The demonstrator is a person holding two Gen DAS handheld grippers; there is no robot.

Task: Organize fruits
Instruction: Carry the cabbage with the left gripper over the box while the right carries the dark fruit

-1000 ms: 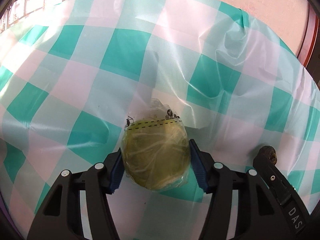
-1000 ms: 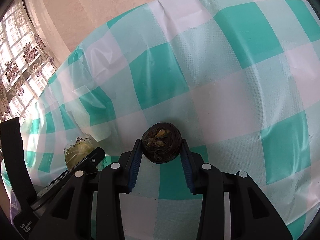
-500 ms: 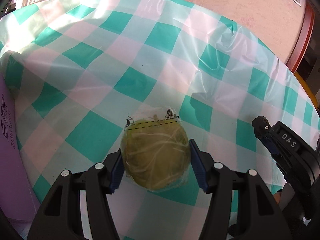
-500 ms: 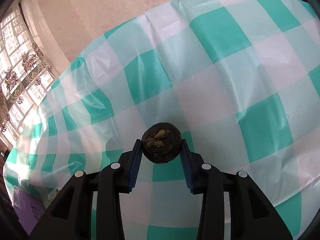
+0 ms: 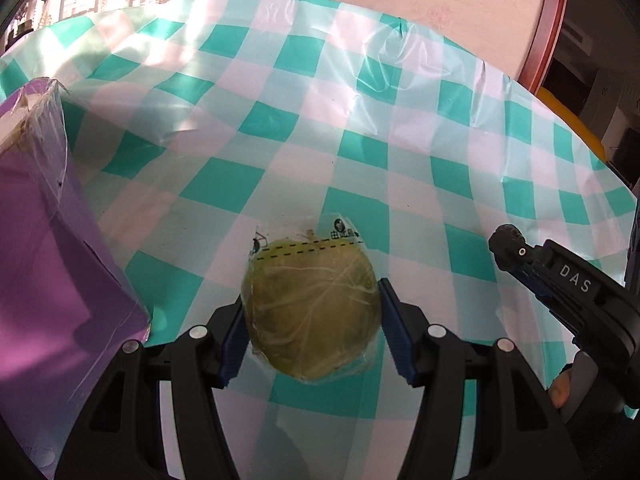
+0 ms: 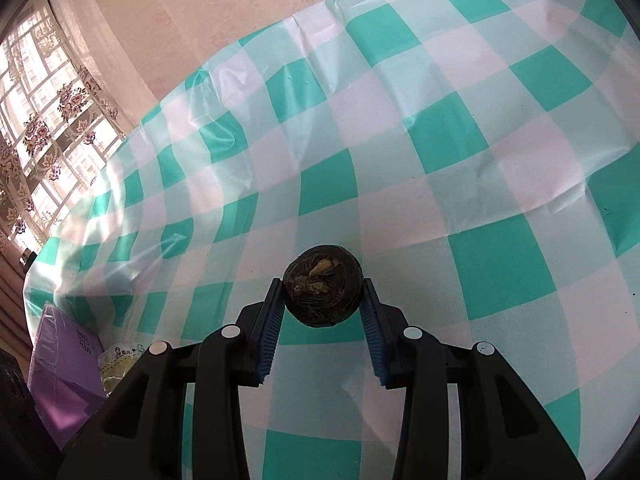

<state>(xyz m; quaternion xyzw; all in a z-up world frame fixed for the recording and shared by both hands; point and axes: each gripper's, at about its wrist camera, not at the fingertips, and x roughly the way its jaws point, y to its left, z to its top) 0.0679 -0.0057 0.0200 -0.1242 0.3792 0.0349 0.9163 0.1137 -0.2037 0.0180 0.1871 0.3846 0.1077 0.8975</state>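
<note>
Both tools are loaded. Left tool [image 5: 312, 320] pinches a green fruit sealed in a clear plastic bag [image 5: 311, 312], its blue pads pressed on either side of the widest part, so the slippery wrap probably cannot slide out. Right tool [image 6: 323, 300] clamps a small dark wrinkled fruit [image 6: 322, 285] near the tips of its pads, a shallow hold that leaves most of the fruit showing. Each fruit hangs above the tabletop [image 5: 400, 128], which is covered by a green and white checked cloth, and neither touches it. A purple box [image 5: 52, 264] stands at the left edge of the tabletop, just beside the left tool; another bagged fruit [image 6: 116, 364] lies against it. My guess is that the box is where the fruits are gathered, which would explain why both are held lifted and free rather than set down.
</note>
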